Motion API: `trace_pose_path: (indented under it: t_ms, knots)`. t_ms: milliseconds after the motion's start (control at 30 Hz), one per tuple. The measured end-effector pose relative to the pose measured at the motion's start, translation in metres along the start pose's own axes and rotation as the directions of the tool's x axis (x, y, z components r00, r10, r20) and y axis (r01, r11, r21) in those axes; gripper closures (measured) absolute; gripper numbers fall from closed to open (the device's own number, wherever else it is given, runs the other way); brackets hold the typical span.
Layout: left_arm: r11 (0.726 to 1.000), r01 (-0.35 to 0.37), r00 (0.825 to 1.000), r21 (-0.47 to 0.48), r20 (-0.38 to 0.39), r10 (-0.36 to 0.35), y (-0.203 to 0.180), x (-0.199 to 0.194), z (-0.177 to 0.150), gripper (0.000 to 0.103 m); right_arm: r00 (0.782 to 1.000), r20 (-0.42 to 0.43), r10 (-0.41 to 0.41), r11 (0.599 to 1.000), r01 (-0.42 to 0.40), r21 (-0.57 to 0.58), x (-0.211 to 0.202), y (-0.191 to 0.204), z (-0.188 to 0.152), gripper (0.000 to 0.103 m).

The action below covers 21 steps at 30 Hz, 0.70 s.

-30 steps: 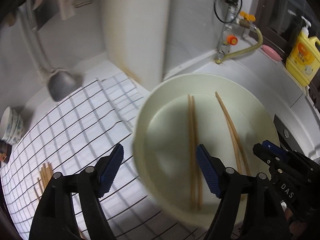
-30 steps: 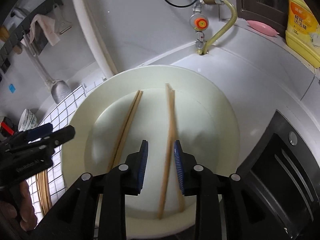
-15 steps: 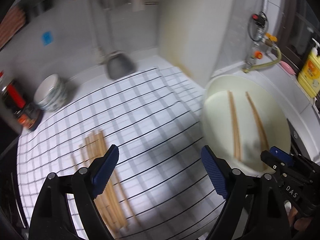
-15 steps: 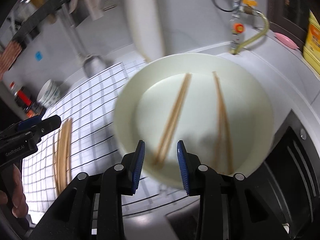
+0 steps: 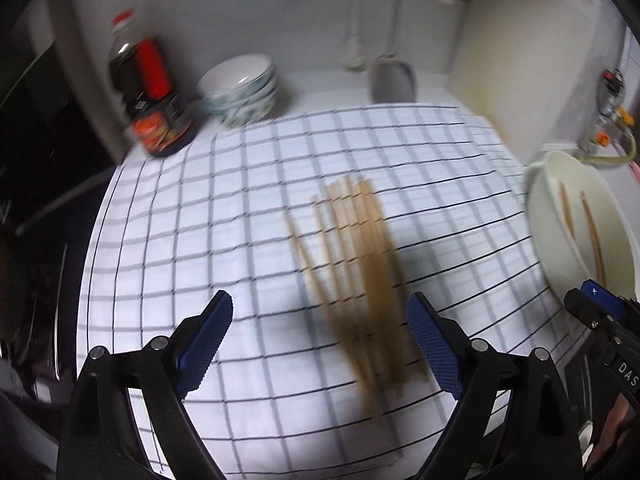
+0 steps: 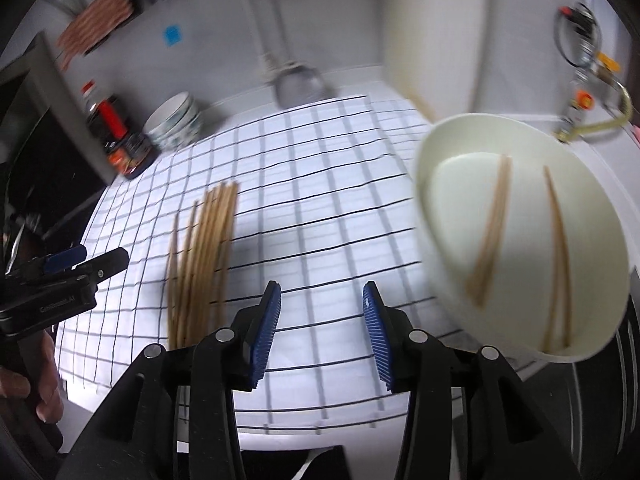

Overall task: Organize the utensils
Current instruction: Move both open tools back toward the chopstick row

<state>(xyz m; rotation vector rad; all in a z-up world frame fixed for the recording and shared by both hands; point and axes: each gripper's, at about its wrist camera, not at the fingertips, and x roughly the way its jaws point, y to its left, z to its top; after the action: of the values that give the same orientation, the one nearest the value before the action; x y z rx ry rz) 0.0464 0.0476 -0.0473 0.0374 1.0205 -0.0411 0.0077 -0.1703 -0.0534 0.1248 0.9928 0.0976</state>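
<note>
At the far left of the tabletop stands a dark sauce bottle [image 5: 150, 96] with a red label, and just beside it a stack of patterned bowls [image 5: 242, 88]. Behind them a grey scoop [image 5: 392, 82] leans by the wall, blurred.

A white cloth [image 5: 200, 240] with a black grid covers the middle of the tabletop. On it lies a loose bundle of wooden chopsticks [image 5: 360, 272], roughly parallel, tips fanning toward the far side; motion blur hides the exact count.

The left hand-held gripper [image 5: 320, 340] hangs over the cloth with its jaws spread wide, and they have just been opening further. The near ends of the bundle lie below and between its blue pads [image 5: 430, 340], but neither pad touches them; it holds nothing.

The right hand-held gripper [image 6: 320, 328] hovers over bare cloth between the bundle and the basin [image 6: 440, 240]. Its jaws stand partly apart and have just been opening; nothing is between them.

At the right, the cream basin sits at the cloth's edge. Inside lie 2 more pairs of chopsticks [image 6: 492, 232], well apart from each other. Behind it is a tap [image 6: 580, 80] with a yellow hose.
</note>
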Motion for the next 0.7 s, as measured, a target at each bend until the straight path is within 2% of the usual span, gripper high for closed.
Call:
trace_pose_path:
  t_ms: [300,700]
  knots:
    - [0.997,-0.027,0.999,-0.072,-0.046,0.024,0.037,0.030,-0.025,0.016,0.999,-0.037,0.022,0.997,-0.025,-0.078,0.033,0.044,-0.003,0.062]
    - [0.993,-0.033,0.998,-0.112,-0.050,0.028,0.036,0.070,-0.030,0.016,0.998,-0.064,0.010,0.992,-0.018,-0.121,0.083,0.064,-0.006,0.062]
